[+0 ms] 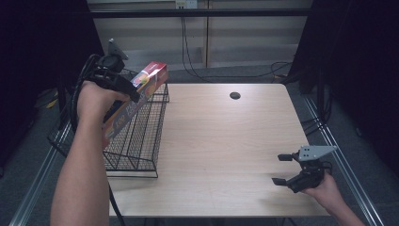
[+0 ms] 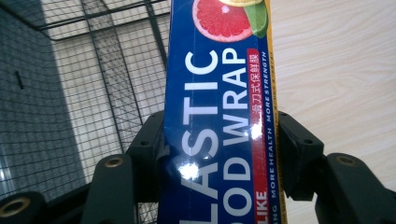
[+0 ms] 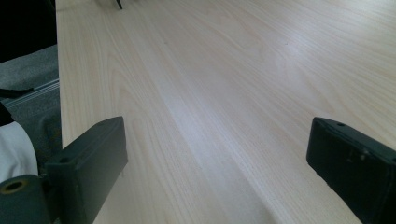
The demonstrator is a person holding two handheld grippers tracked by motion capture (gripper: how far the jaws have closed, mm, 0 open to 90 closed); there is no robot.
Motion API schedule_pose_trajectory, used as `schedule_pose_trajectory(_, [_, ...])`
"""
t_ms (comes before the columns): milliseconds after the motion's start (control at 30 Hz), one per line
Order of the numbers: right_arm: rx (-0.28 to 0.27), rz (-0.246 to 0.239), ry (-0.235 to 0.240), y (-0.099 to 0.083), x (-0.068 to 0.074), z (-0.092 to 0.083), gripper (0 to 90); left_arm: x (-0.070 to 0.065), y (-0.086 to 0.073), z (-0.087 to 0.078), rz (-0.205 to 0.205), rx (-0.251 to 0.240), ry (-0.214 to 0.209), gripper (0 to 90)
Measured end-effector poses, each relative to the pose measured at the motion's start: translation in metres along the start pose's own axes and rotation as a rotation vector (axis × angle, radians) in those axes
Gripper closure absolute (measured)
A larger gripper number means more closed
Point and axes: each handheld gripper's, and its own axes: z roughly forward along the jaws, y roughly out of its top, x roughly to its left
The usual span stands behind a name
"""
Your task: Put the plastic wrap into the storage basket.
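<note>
A long blue plastic food wrap box (image 1: pixel 141 92) with a red end and a grapefruit picture is held tilted over the black wire basket (image 1: pixel 141 141) at the table's left edge. My left gripper (image 1: pixel 123 96) is shut on it; in the left gripper view both jaws press the sides of the box (image 2: pixel 219 116), with the basket's mesh (image 2: pixel 93 93) behind it. My right gripper (image 1: pixel 282 169) rests low at the table's near right corner, open. Between its jaws in the right gripper view lies nothing but the bare wooden table (image 3: pixel 210 93).
The light wooden table (image 1: pixel 221 141) has a round black cable hole (image 1: pixel 235 95) near its far edge. Cables trail on the grey floor behind the table. A metal rail (image 1: pixel 348 165) runs along the right side. A white sleeve edge (image 3: pixel 14 149) sits at the left.
</note>
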Motion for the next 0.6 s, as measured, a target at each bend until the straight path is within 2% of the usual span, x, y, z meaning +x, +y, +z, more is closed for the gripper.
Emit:
schedule_pose_trajectory(33, [-0.001,0.000,-0.001,0.000,0.000,0.000,5.1,0.003,-0.002,-0.001,-0.015,-0.008,-0.005,44.1])
schedule_pose_trajectory(100, [-0.001,0.001,0.000,0.000,0.000,0.000,5.1,0.005,-0.003,-0.003,-0.007,0.000,0.000,44.1])
schedule_pose_trajectory(167, [0.000,0.000,-0.002,0.000,0.000,0.000,5.1,0.006,-0.004,-0.003,-0.031,-0.010,0.007,44.1])
schedule_pose_trajectory(300, [-0.003,0.000,-0.004,0.000,0.000,0.000,5.1,0.012,-0.007,-0.007,-0.042,-0.009,0.015,44.1])
schedule_pose_trajectory(433, [-0.003,0.005,0.001,0.000,0.000,0.001,5.1,0.017,-0.010,-0.009,-0.070,-0.021,0.021,44.1])
schedule_pose_trajectory(600, [-0.001,0.005,0.003,0.000,0.000,0.000,5.1,0.024,-0.015,-0.010,-0.098,-0.032,0.052,44.1])
